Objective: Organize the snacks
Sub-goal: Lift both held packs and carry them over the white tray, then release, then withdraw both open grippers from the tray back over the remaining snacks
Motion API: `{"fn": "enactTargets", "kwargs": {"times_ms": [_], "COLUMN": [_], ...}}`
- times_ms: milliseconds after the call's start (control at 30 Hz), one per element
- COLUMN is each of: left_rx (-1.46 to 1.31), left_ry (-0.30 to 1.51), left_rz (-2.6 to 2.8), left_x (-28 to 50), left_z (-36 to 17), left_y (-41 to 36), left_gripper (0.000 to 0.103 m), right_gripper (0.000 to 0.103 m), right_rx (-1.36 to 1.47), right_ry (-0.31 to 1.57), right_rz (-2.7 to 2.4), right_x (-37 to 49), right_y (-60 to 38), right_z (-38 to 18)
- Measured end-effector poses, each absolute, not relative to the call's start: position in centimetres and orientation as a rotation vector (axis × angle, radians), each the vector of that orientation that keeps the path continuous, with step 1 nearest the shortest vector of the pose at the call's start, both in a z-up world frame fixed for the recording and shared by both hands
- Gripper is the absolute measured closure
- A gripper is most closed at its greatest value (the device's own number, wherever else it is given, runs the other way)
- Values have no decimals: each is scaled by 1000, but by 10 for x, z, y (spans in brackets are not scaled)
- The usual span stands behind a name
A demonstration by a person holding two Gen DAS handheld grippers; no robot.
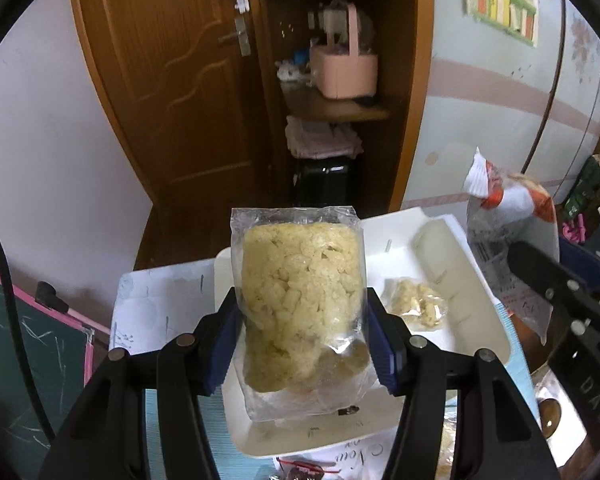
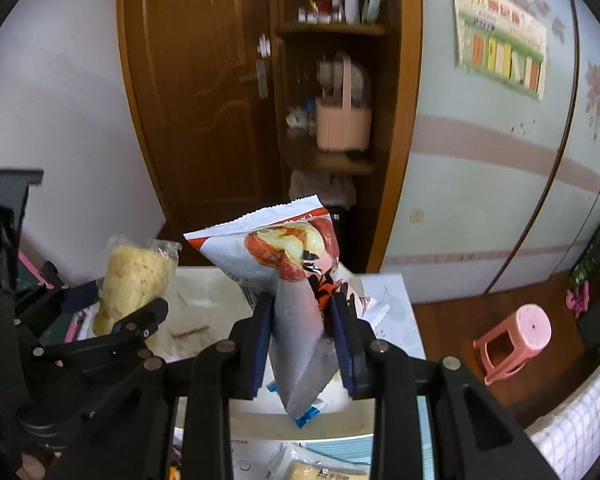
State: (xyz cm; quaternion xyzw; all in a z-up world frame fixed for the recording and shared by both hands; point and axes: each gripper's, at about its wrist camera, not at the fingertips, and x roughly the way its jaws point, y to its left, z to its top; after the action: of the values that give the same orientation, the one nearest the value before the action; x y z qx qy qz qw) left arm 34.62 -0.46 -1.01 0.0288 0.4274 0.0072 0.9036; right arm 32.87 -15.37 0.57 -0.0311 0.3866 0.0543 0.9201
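Clear bag of yellow puffs point(image 1: 300, 300) clamped upright in left gripper point(image 1: 300, 344), long axis vertical, directly above white tray point(image 1: 476, 280); right gripper point(image 2: 304, 344) grips printed chip bag point(image 2: 292, 272) beside tray; left nearer, likely straight down
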Motion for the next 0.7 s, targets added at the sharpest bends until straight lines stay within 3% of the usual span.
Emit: {"fn": "enactTargets", "kwargs": {"times_ms": [133,200,233,267,433,700], "left_rx": [28,15,8,12,35,106], "left_ry": [943,974,993,1005,1065,1036], "left_rz": [16,10,-3,10,-11,-54], "left_x": [363,370,370,371,369,348], "left_z": [-38,-49,-54,-59,-76,-64], "left_y": [-1,0,2,3,3,-11], "left_gripper": [46,27,9,7,7,7], "right_gripper": [73,72,71,71,48,47], "right_rx": [-75,-78,-78,-77,-37,6], "right_ry": [852,893,907,927,956,962], "right_rz": [107,120,127,136,129,126], "right_x": [342,348,350,351,352,342], "right_y": [-150,-149,-149,-149,-159,-167], "right_z": [-21,-33,-36,-41,-50,-40]}}
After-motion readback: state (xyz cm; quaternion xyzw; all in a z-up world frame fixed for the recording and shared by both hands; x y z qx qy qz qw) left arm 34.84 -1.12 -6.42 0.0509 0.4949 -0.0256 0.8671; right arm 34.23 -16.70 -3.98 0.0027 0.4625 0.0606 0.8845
